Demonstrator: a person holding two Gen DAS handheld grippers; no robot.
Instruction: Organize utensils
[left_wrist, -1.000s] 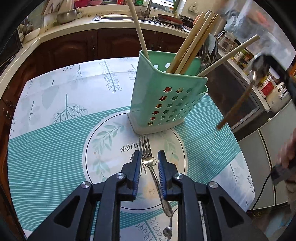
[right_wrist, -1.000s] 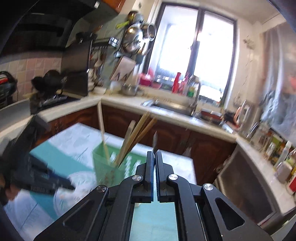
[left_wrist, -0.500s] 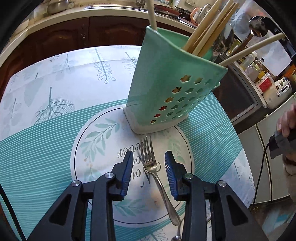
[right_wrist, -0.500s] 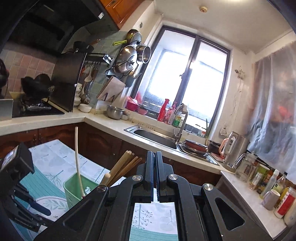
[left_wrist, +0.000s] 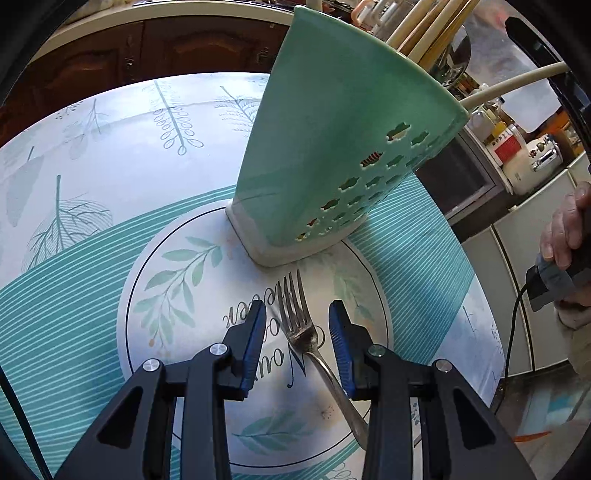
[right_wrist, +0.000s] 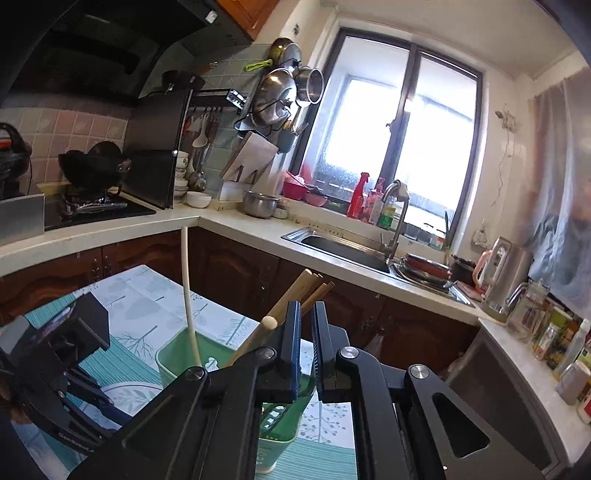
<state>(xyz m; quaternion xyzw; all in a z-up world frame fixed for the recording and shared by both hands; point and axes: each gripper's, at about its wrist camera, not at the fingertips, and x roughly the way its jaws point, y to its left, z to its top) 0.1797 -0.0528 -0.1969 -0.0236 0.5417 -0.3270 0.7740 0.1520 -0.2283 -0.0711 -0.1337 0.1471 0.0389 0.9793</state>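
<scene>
- Fork (left_wrist: 299, 325), the utensil to be organized, lies flat on the tablecloth (left_wrist: 92, 177) in the lower centre of my left wrist view, tines toward the utensil holder (left_wrist: 332, 147), handle running to the lower right.
- My left gripper (left_wrist: 297, 347) has its jaws apart, one blue pad on each side of the fork's neck, neither touching it; they opened a little within the last second.
- My right gripper (right_wrist: 304, 350) shows only a narrow slit between its pads, with nothing between them; it sits at the lower centre of the right wrist view, above the holder.
- Writing: curly script is printed in the tablecloth's round medallion under the fork, upside down to me and partly covered; I cannot read it whole. A red label on a jar (left_wrist: 508, 147) at right is too small to read.
- Edges and room: the holder's white base stands just beyond the fork tines, not touching them. Bare cloth lies open at left; the table edge curves close at lower right.
- Around: wooden chopsticks (right_wrist: 310, 291) and a pale stick (right_wrist: 188, 295) rise from the green holder. A sink (right_wrist: 343, 251), a kettle (right_wrist: 506, 277) and hanging pans (right_wrist: 280, 96) line the counter behind.
</scene>
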